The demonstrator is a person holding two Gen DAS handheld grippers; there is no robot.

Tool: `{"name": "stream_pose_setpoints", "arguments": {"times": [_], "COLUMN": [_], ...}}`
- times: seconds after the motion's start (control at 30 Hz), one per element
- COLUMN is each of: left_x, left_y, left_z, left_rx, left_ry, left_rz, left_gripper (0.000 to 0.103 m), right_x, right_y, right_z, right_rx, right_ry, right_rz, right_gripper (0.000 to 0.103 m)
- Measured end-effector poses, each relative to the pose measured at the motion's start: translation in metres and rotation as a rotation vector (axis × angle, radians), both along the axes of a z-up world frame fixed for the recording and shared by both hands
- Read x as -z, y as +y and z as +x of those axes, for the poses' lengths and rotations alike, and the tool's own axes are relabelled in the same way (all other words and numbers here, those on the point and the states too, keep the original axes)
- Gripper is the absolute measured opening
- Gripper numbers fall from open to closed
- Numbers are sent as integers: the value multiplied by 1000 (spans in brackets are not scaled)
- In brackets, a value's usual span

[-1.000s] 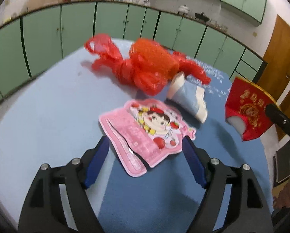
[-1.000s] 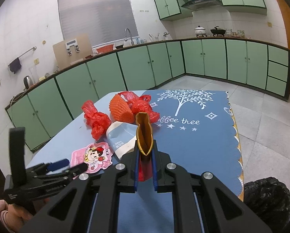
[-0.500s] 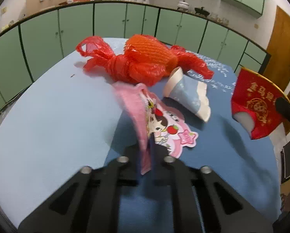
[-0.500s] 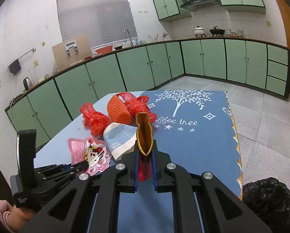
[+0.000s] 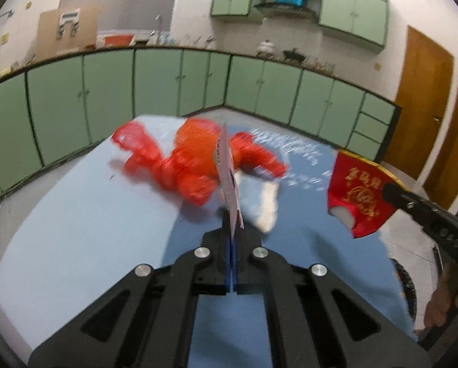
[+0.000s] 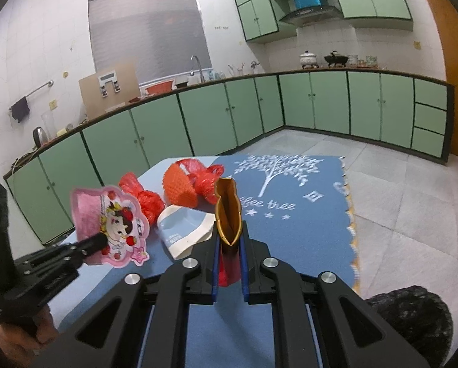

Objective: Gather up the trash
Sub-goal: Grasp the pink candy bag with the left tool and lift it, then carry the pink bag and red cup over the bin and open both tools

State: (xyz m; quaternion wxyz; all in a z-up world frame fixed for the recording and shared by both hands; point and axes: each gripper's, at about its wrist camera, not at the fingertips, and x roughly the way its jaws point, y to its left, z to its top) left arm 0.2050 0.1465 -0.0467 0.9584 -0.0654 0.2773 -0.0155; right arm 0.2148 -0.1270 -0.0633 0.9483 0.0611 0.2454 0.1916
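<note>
Pinching the pink candy wrapper point(image 6: 110, 224) in our left gripper point(image 5: 232, 239), jaws clamped on it, raised off the blue table point(image 6: 290, 239); right gripper point(image 6: 229, 263) clamped on the red-gold packet point(image 6: 227, 214). Red bags point(image 5: 180, 165) lie on the table.

In my right wrist view, the crumpled red plastic bag point(image 6: 144, 197) and orange foam fruit net point(image 6: 180, 187) lie mid-frame on the blue-clothed worktop point(image 6: 293, 230), behind the flattened white-and-blue paper cup point(image 6: 183, 230); the black bin bag point(image 6: 413, 319) sits lower right on the floor.

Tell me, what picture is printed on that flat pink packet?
The flat pink packet bears a cartoon girl's face with red strawberries; it shows best in the right wrist view.
</note>
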Motion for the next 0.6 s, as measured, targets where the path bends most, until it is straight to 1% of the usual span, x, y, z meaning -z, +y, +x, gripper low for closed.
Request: {"name": "stream_pose_setpoints", "arguments": {"times": [0.07, 0.2, 0.27, 0.37, 0.47, 0.6], "left_x": [-10, -24, -28, -23, -14, 2], "left_y": [-15, -59, -91, -133, -180, -236], "left_z": [-4, -12, -13, -19, -22, -23], "left_rx": [47, 163, 242, 333, 420, 505], "left_ry": [-24, -70, -83, -94, -86, -81], "left_rz": [-12, -24, -35, -45, -57, -50], "left_gripper": [0, 0, 0, 0, 0, 0], "right_x": [-6, -13, -14, -11, -6, 7], "right_y": [-11, -52, -73, -117, -160, -209], "right_z": [-7, -29, -40, -59, -78, -98], "right_rx": [14, 73, 112, 204, 302, 403], "right_ry": [-10, -20, -18, -9, 8, 33], "right_rz": [-2, 1, -5, -22, -30, -55], "right_gripper": [11, 11, 11, 11, 11, 11]}}
